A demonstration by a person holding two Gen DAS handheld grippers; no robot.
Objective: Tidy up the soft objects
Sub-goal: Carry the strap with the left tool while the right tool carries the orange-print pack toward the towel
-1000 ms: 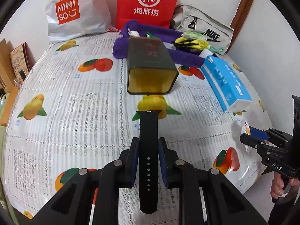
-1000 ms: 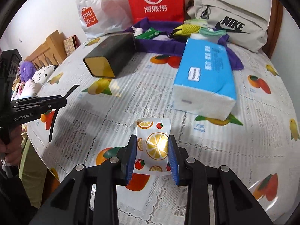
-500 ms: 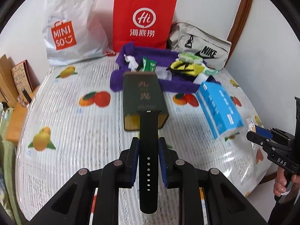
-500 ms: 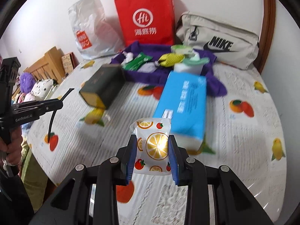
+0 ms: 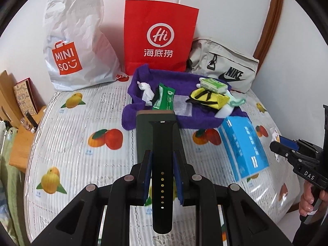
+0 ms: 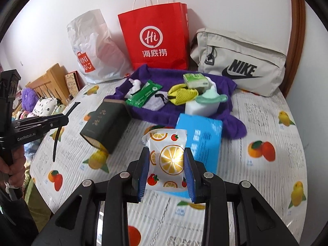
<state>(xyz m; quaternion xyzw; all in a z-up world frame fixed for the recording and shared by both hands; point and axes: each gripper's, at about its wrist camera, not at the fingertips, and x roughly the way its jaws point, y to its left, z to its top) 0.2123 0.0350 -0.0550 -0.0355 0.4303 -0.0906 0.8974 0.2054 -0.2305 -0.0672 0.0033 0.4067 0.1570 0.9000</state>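
Right wrist: jaws pinch fruit-print packet (image 6: 167, 160), tilted downward.

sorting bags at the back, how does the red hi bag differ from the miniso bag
The red Hi bag is stiff paper, standing square with white cord handles; the Miniso bag is white crinkled plastic, slumped, with a die-cut handle hole. The red one carries a white logo, the white one an orange logo. Both stand against the wall behind the purple towel.

White plaster wall (image 5: 225, 4) behind; brown wooden trim (image 5: 268, 20) running up right corner. Round table (image 6: 266, 123) under clear-covered fruit-print cloth (oranges, lemons). Light wooden furniture (image 6: 51, 78) at left edge, partly cut off. Even, soft light; faint glare on cloth cover.
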